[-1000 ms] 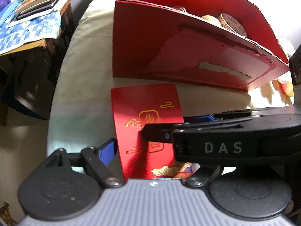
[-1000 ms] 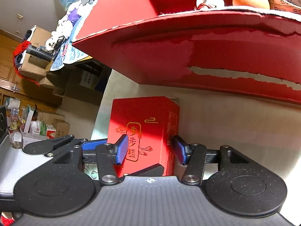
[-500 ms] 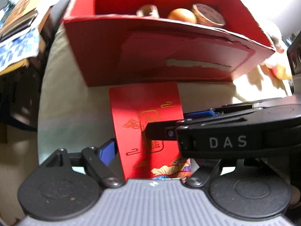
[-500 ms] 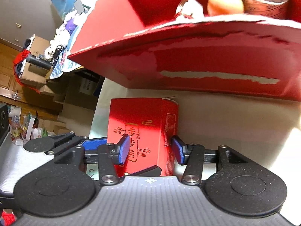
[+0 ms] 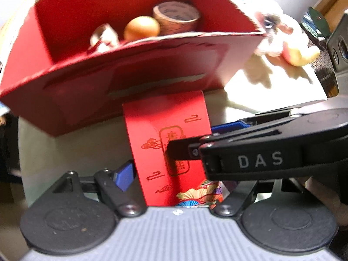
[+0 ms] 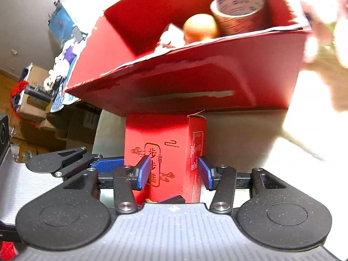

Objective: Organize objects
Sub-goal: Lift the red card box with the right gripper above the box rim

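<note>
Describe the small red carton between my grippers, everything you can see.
The small red carton is a tall cardboard box, glossy red with gold characters, cloud motifs and a colourful fan pattern at one end; fine print runs down a side panel. The right gripper and left gripper clamp it with blue pads, just short of the big red box.

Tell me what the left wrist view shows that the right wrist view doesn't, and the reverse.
Left wrist only: the right gripper's black body marked DAS crossing over the small red box, and a clear look at a yellowish toy right of the big red box.

Right wrist only: the small box's printed side panel, and cluttered cardboard boxes off to the left.

Both: the tape roll, the orange ball, and the small box between blue pads.
</note>
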Demonstrator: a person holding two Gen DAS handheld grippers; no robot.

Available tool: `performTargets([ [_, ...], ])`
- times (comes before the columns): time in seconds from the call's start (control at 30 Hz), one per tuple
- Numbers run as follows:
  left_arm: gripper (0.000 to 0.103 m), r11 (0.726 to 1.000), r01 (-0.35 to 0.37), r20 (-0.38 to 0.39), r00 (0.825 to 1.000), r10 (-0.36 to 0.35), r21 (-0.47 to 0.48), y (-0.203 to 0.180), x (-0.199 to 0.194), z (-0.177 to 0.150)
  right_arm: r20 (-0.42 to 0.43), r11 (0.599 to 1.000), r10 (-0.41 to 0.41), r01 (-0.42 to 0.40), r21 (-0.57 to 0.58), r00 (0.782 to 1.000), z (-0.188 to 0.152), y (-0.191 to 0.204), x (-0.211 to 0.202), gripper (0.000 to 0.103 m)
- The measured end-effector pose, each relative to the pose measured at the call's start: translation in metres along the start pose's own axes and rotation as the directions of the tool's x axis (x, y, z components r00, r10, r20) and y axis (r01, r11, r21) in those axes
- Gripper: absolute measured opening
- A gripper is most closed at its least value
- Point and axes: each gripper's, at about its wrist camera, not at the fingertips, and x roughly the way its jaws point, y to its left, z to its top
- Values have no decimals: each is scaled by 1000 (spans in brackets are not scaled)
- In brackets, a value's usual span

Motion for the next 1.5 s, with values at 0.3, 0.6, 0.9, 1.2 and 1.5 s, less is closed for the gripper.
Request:
performTargets([
  [0.3,81,995,7,42,999,-11,96,-45,-6,20,66,999,-12,9,47,998,-4,-34,-39,52],
  [0.6,82,980,31,80,996,-47,197,-99,-10,39,172,996,-54,41,80,984,-11,-57,-84,52],
  [0.9,81,962,58,115,989,-91,267,-136,-19,47,272,992,-99,74,100,957,-13,-73,-118,51],
  [1.2,81,953,18,215,973,-87,304,-149,-46,53,353,992,-82,43,118,932,-21,-71,-148,50],
  [1.5,81,964,-75,354,935,-20,253,-129,-85,72,440,996,26,-60,64,897,12,-52,-153,49],
])
